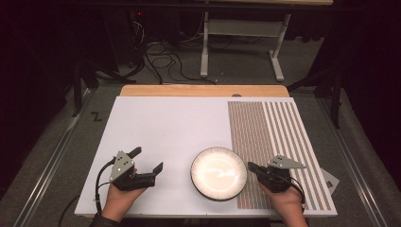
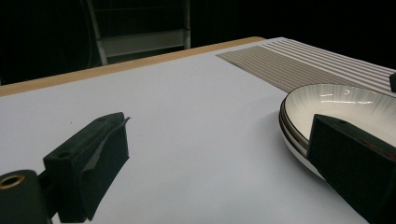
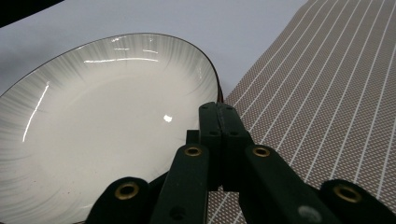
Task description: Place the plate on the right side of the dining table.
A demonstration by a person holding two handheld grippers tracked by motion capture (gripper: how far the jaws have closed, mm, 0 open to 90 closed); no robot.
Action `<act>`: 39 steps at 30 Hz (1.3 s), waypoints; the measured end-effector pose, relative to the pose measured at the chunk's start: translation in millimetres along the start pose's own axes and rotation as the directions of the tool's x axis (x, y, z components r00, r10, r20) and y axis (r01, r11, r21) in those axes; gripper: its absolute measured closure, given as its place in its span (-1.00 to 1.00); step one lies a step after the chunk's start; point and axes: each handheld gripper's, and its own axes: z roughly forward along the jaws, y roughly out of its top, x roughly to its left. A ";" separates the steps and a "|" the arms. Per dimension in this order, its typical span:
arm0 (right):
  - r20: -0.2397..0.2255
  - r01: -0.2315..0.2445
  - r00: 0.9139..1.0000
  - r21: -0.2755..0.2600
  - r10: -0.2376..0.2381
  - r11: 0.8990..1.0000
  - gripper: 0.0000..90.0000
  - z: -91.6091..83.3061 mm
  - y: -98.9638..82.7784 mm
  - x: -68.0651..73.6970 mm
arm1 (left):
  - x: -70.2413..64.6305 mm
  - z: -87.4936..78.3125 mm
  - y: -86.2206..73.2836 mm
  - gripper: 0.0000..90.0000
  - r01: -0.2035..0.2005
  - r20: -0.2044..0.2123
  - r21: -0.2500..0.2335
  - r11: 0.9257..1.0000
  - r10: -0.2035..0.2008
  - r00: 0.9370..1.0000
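Observation:
A white shallow plate (image 1: 219, 172) with a dark rim and faint grey streaks lies on the white board (image 1: 165, 127), its right edge over a striped brown mat (image 1: 279, 137). My left gripper (image 1: 148, 159) rests left of the plate, open, with bare board between its jaws. In the left gripper view (image 2: 219, 135) the plate (image 2: 345, 100) sits just behind the right jaw. My right gripper (image 1: 250, 166) is shut, its tips at the plate's right rim. In the right gripper view (image 3: 219, 109) the jaws press together over the rim of the plate (image 3: 107, 116); I cannot tell whether they touch it.
The striped mat (image 3: 327, 93) covers the board's right side. A wooden table edge (image 1: 203, 90) runs along the back. Beyond it are floor cables (image 1: 161, 59) and a white table frame (image 1: 241, 33). A small white card (image 1: 331, 179) lies off the board's right edge.

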 end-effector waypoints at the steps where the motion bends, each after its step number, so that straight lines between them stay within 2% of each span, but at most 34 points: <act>1: 0.000 0.000 1.000 0.000 0.000 1.000 1.00 0.0 0.0 0.0 | 0.0 0.0 0.0 -0.87 0.000 0.000 0.000 1.000 0.000 1.000; 9: -0.022 -0.002 1.000 0.023 0.002 1.000 1.00 3.0 -1.8 -0.3 | 0.0 0.5 -0.5 -0.87 0.003 0.001 0.000 1.000 -0.003 1.000; 29: -0.043 -0.001 0.999 0.029 0.002 1.000 1.00 -0.4 -3.9 0.9 | 1.0 0.2 -0.6 -0.87 0.008 0.002 0.001 1.000 -0.008 1.000; 39: -0.037 -0.002 0.999 0.029 0.003 1.000 1.00 -1.0 -3.5 3.3 | 2.1 -0.6 -0.3 -0.87 0.013 0.001 -0.001 1.000 -0.013 1.000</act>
